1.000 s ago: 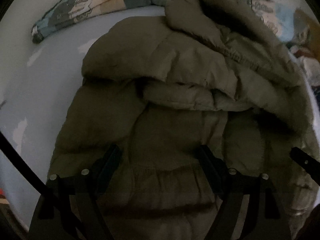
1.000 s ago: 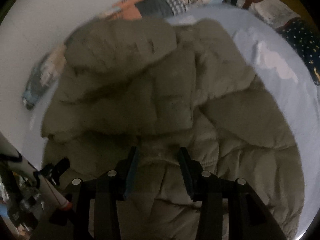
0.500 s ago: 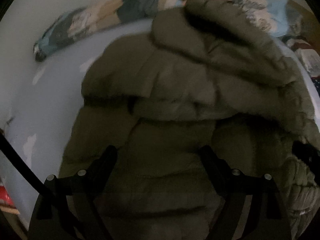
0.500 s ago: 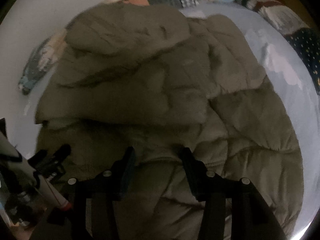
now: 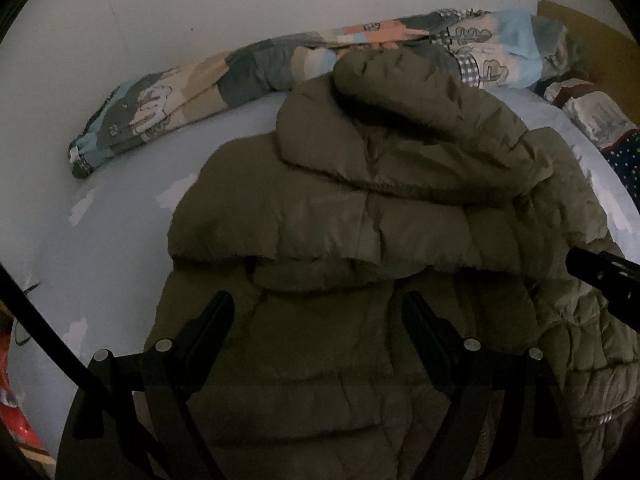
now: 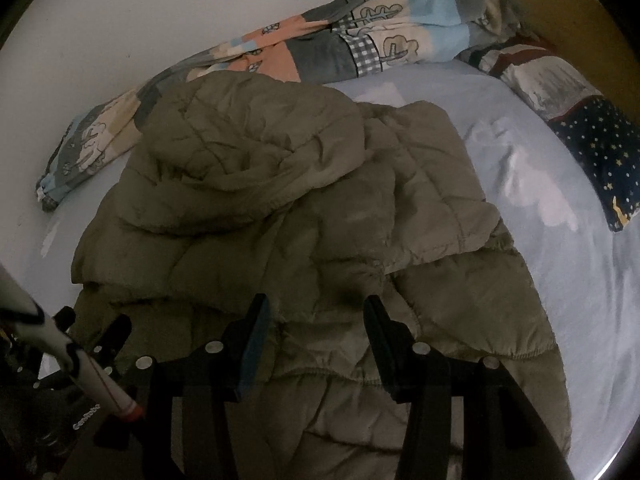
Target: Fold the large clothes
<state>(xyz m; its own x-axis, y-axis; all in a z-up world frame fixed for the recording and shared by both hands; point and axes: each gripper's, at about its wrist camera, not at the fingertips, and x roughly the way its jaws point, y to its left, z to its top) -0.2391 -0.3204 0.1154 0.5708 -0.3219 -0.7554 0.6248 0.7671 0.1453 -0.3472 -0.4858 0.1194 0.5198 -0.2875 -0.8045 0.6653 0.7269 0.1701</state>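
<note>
An olive padded coat (image 5: 360,240) is spread on a pale blue bed sheet (image 5: 120,216), its hood (image 6: 248,152) laid back over the body and one quilted panel (image 6: 432,184) folded across it; the coat is seen bunched in layers, so the fold is judged partly made and still loose. The left gripper (image 5: 316,320) is held just above the coat's near part with its jaws wide apart and nothing between them; the right gripper (image 6: 316,324) is poised over the near hem with its jaws half parted, and no cloth is pinched by the pads. A rolled patterned quilt (image 5: 208,92) is lain along the wall beyond the hood; a starred pillow (image 6: 600,156) is seen at the far right, well apart from the coat. The padding is judged springy; the folded layers could be pushed open again once unheld, or only the top layer could be caught at the next grasp, so that the stack is dragged askew.
</note>
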